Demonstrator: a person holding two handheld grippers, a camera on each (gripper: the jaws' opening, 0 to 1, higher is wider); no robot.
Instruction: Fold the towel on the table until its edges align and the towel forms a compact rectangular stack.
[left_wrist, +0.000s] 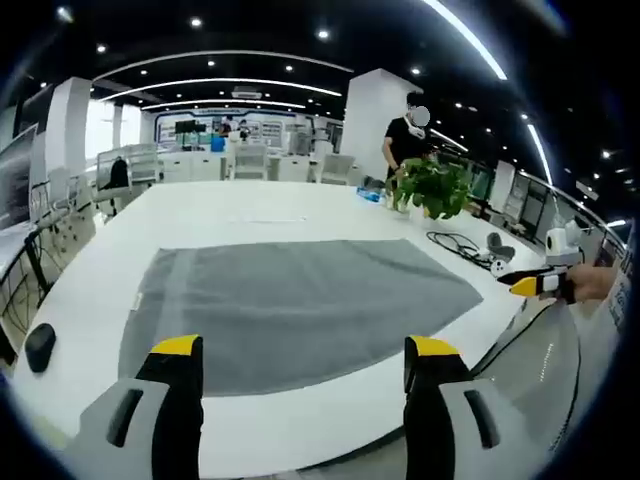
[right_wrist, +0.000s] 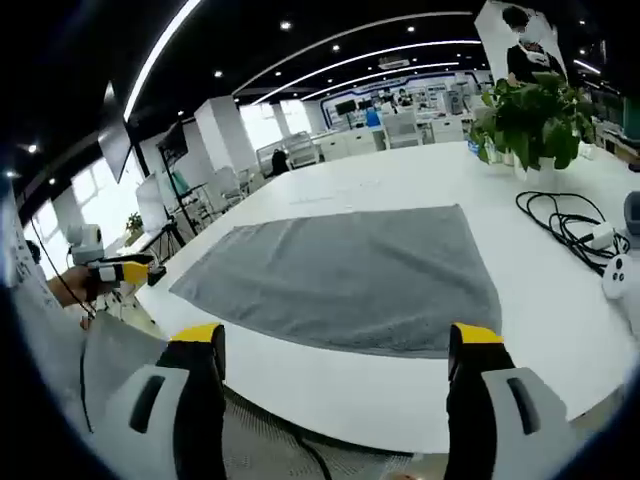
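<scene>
Holding both grippers, left (left_wrist: 304, 350) and right (right_wrist: 337, 335), off the near edge with jaws wide open and empty, you face the grey towel (left_wrist: 300, 305) spread flat on the white surface (left_wrist: 230, 210), no fold begun.

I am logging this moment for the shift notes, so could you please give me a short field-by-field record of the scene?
towel: grey towel spread flat and unfolded on the white table
left gripper: open, holding nothing, short of the towel's near edge
right gripper: open, holding nothing, short of the towel's near edge
other items: potted plant and black cable beyond the towel, a black mouse near the table's edge
fold progress: not yet begun
</scene>
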